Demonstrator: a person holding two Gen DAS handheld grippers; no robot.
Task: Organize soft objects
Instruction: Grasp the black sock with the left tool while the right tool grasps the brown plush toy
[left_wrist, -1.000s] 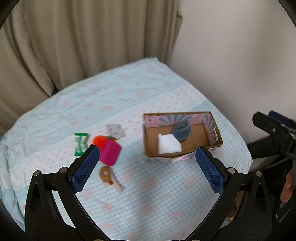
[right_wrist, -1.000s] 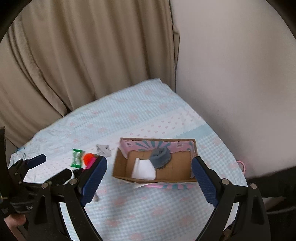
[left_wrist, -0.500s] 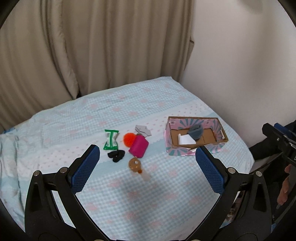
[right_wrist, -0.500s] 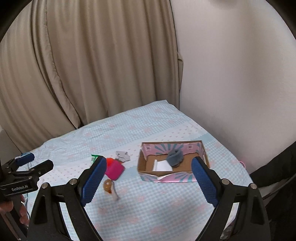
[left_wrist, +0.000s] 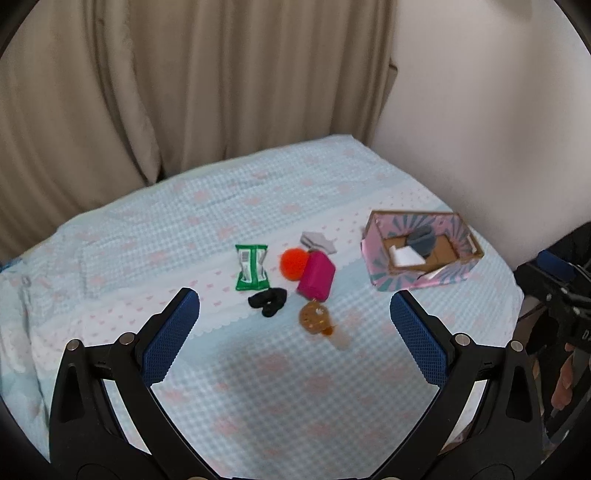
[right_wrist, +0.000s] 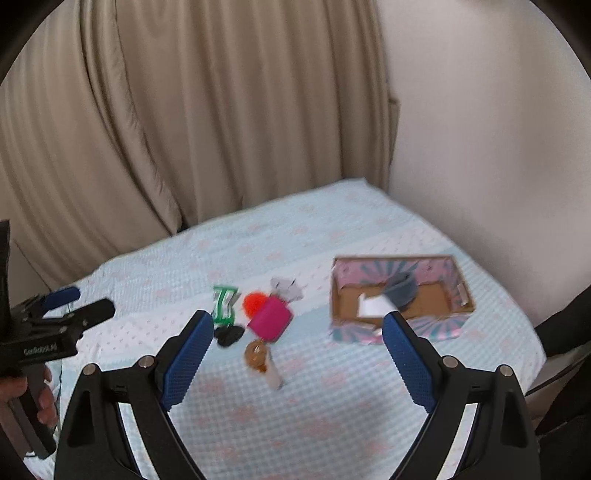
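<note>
Since a second ago you have drawn both tongs back from the bed: the clutter that sat right at your fingertips now lies well ahead, and more curtain shows. Your left gripper and right gripper both stand wide apart with nothing between the blue, dimpled pads.

Under and ahead of both tongs spreads the bedspread, pale blue gingham with faint pink motifs and a white dotted band. Just past your left tips lie a round brown toy with a pale stick, and a crumpled black sock. Beyond them sit a boxy magenta block, a fuzzy orange ball touching it, a glossy green packet and a grey cloth.

Ahead of the right pad of each tong stands an open cardboard box, pink and teal outside, holding a rolled grey sock and a white fold. Furthest off hang beige pleated curtains beside a plain wall.
</note>
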